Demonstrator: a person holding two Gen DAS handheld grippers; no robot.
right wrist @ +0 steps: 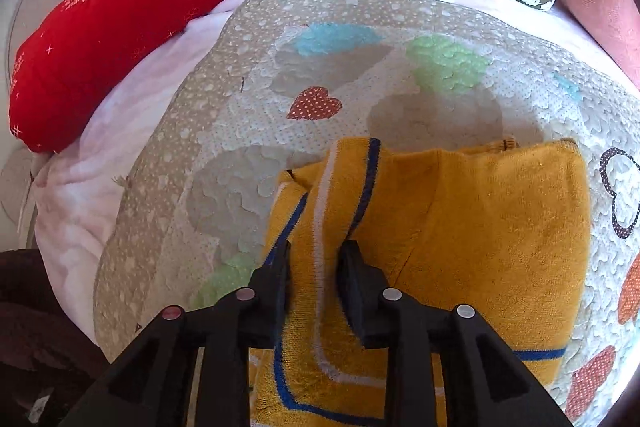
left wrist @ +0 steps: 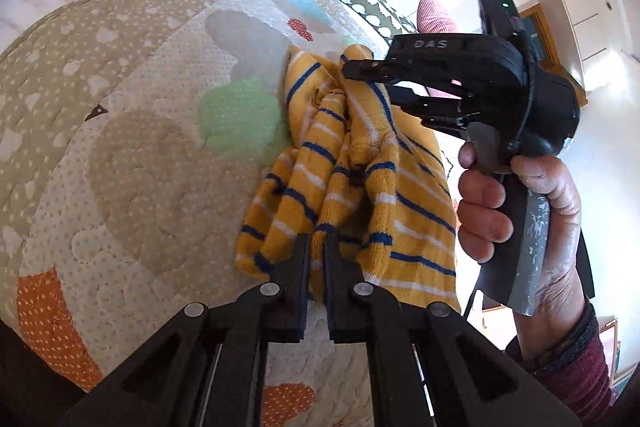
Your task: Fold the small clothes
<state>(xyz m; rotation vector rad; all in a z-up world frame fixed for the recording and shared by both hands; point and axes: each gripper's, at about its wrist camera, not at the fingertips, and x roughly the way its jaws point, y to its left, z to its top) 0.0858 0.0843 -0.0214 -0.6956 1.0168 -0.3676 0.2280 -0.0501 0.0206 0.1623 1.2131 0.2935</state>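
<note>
Garment: small mustard-yellow terry top with blue and white stripes (left wrist: 352, 183), bunched and held up over the patchwork quilted mat (left wrist: 132, 131). Left gripper (left wrist: 316, 259) pinches its near edge, jaws almost shut on cloth. Right gripper (right wrist: 314, 259) clamps a striped fold at the opposite end. Cloth's long axis runs between the two; neither hand is nearer.
</note>
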